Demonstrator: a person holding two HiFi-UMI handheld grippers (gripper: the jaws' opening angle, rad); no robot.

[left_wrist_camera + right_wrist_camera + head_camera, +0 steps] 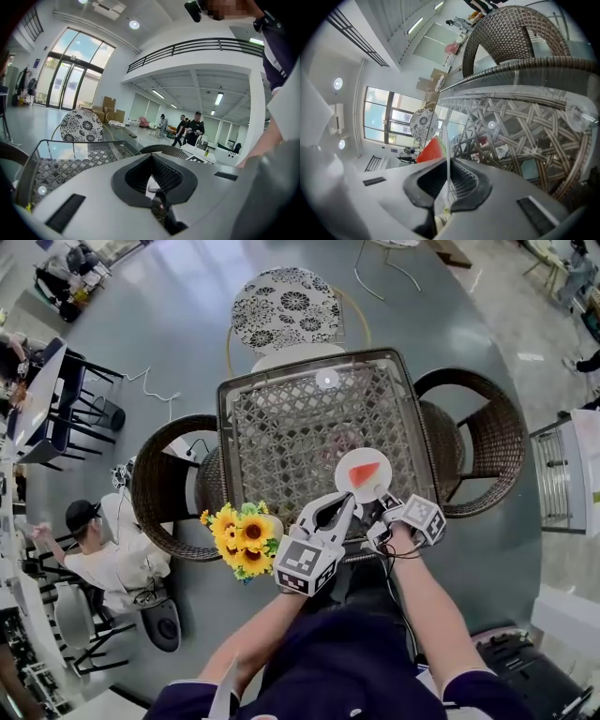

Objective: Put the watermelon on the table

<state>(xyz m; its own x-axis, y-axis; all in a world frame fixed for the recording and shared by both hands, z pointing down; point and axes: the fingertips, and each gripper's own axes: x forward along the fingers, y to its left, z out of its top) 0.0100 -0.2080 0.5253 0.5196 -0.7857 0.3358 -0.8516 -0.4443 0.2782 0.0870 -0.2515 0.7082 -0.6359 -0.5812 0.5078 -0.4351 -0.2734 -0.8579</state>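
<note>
A red watermelon slice lies on a round white plate over the near right part of the glass-topped wicker table. My right gripper is shut on the plate's near edge. In the right gripper view the plate shows edge-on as a thin white line between the jaws of the right gripper, with the watermelon slice on its left. My left gripper is just left of the plate, its jaws together; in the left gripper view, the left gripper holds nothing that I can see.
A bunch of sunflowers stands at the table's near left corner. Dark wicker chairs flank the table, and a black-and-white patterned chair is at its far side. A seated person is off to the left.
</note>
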